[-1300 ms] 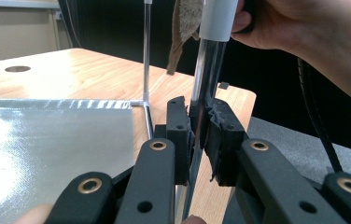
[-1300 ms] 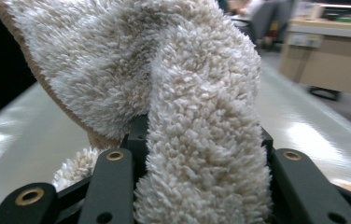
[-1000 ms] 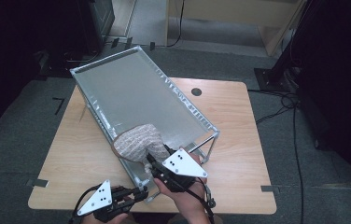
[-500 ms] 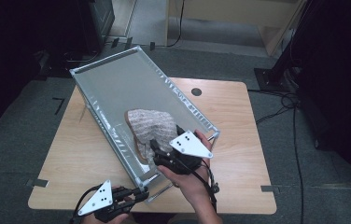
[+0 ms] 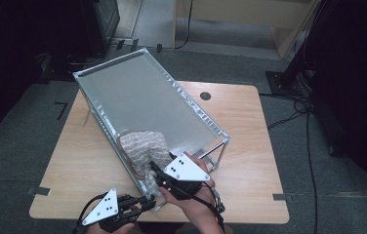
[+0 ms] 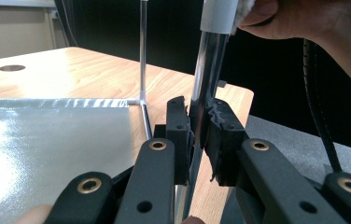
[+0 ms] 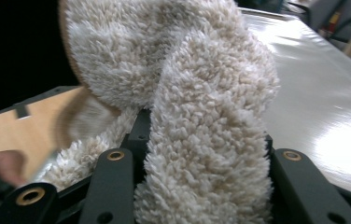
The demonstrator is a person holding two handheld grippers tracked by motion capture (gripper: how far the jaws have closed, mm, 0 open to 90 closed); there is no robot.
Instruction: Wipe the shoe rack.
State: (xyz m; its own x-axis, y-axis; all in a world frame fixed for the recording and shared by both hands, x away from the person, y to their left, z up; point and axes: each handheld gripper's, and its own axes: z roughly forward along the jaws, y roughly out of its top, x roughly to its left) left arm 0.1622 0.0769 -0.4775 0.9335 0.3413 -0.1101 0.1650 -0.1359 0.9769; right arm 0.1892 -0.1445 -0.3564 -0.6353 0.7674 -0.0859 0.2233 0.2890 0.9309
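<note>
Left gripper view shows the left gripper (image 6: 197, 135) pinching the rack's post (image 6: 207, 74); right gripper view shows the right gripper (image 7: 201, 154), jaws just closing, gripping fluffy cloth (image 7: 197, 93).

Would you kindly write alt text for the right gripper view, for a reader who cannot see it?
A fluffy cream fleece cloth bulges up between the right gripper's two black jaws, which clamp a thick fold of it. Behind it to the right lies a shiny silver metal tray; to the left, a strip of light wooden table.
</note>
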